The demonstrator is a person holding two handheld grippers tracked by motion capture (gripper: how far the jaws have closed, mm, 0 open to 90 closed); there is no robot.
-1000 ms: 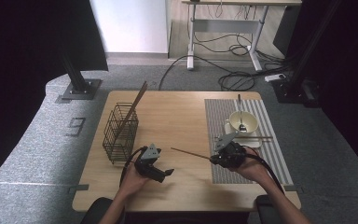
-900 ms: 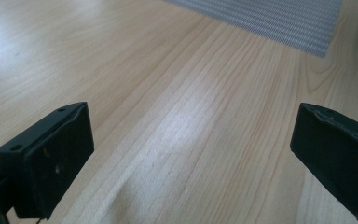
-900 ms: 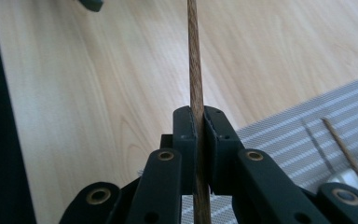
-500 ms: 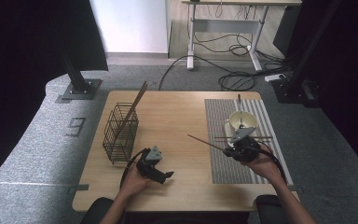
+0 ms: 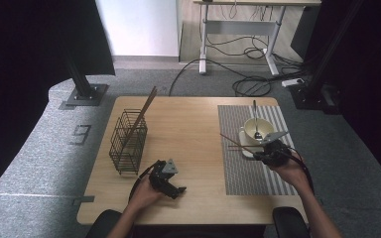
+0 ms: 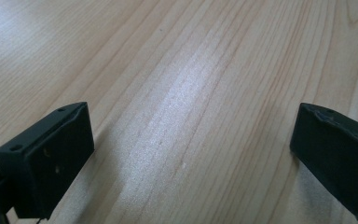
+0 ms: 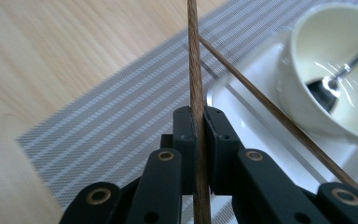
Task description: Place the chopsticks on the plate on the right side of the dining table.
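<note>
**A chopstick pinched near the dish: where it could slip**

From the high view, we see our right gripper (image 5: 269, 151) at the near edge of the white dish (image 5: 246, 149) on the striped placemat (image 5: 243, 171), with a chopstick (image 5: 234, 142) held in it and jutting up and left over the mat. A second chopstick (image 5: 238, 147) lies across the dish's near rim, just beside the bowl (image 5: 259, 130) with the spoon (image 5: 255, 119) in it. We judge the main risk to be a swing of the long free end: it could knock the resting stick off the rim or clip the bowl. The right hand (image 5: 290, 171) comes in low, wrist bent inward. Our left gripper (image 5: 167, 183) rests low on the bare table (image 5: 193, 124), near the wire basket (image 5: 128, 141), which holds one more upright stick (image 5: 143, 110).

In the left gripper view, the jaws stand wide apart over plain wood (image 6: 191, 93), with nothing between them, so this hand is idle and tipped down at the table.

In the right gripper view, the jaws are clamped together on the held chopstick (image 7: 196, 70), which runs straight up between the pads. The grip is narrow on a thin round stick, so we think it may pivot or slide if lowered at a slant. The resting chopstick (image 7: 270, 107) crosses just behind, over the dish (image 7: 251, 116).
</note>
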